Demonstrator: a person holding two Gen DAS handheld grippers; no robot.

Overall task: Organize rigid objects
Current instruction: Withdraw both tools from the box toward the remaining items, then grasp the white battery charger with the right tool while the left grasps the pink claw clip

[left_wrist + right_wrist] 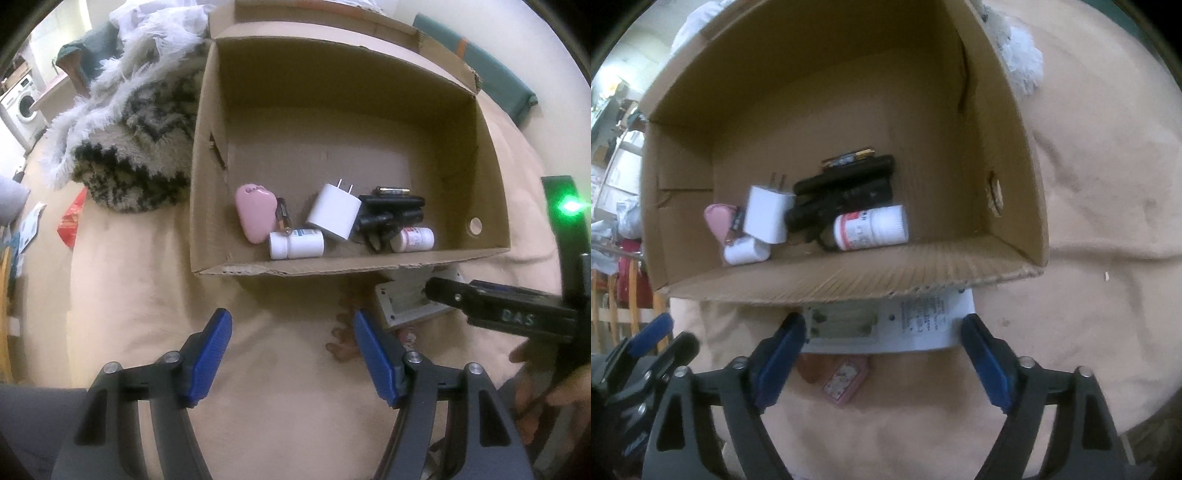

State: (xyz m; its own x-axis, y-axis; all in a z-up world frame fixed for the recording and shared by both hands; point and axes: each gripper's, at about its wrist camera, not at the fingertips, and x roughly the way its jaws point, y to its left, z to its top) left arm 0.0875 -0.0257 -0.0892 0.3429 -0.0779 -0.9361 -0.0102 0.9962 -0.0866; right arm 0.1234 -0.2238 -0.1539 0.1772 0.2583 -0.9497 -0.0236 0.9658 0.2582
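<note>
An open cardboard box [491,155] [1015,155] lies on a beige bed cover. Inside it lie a pink foot-shaped item [255,212], a white charger plug [334,211] [766,214], two white pill bottles [295,243] [871,227], a black device [391,212] [846,188] and batteries. A white flat device [886,325] [410,299] lies just in front of the box. My right gripper [882,332] is open, its fingers on either side of that device. My left gripper [291,328] is open and empty over the cover.
A fluffy black-and-white blanket [136,140] lies left of the box. A small pink case [846,380] sits on the cover under the white device. A red packet [72,218] and papers lie at the far left. A teal cushion [491,77] is behind the box.
</note>
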